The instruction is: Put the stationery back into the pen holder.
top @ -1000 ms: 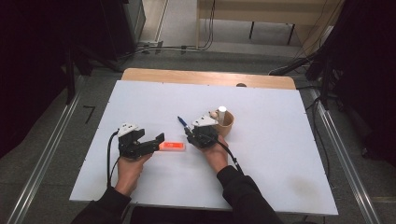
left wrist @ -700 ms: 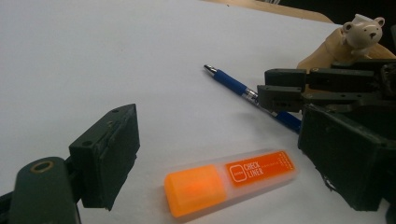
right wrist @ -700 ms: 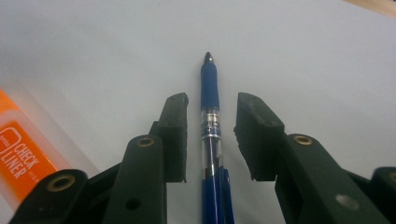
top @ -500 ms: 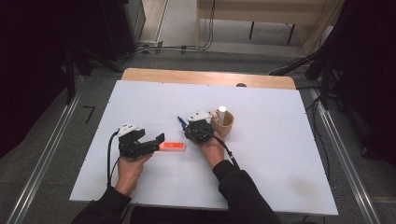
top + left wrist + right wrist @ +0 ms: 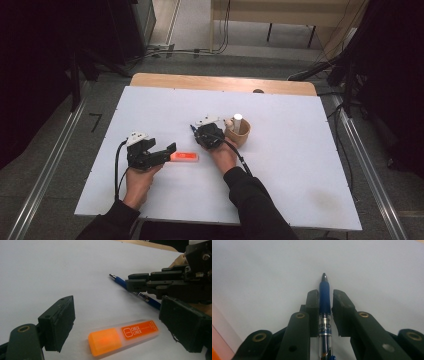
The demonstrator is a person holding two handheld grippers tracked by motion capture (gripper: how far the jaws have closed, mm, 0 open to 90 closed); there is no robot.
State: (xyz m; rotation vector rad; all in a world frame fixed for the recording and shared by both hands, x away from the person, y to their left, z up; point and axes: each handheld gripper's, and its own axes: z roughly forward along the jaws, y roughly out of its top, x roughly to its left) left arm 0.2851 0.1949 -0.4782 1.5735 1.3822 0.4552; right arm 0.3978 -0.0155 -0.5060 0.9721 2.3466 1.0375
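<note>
My right gripper (image 5: 325, 296) has its jaws closed in around a blue pen (image 5: 325, 290) that lies on the white table top (image 5: 300, 165). They have just been closing, and the pen's tip sticks out past them. In the high view that gripper (image 5: 197, 131) sits left of a tan cup (image 5: 239, 134). An orange highlighter (image 5: 123, 336) lies flat on the table between the wide-apart jaws of my left gripper (image 5: 120, 307), untouched by them. From above, the left gripper (image 5: 169, 151) is at the highlighter's (image 5: 184, 157) left end.
The tan cup holds a white cylinder (image 5: 237, 119) standing upright. A wooden strip (image 5: 220, 82) runs along the table's far edge. Metal rails (image 5: 45, 170) flank the table on the floor. The right half of the table top is bare.
My right gripper has slid a little to the left, away from the cup, along the blue pen. The left gripper and the highlighter have stayed put.
</note>
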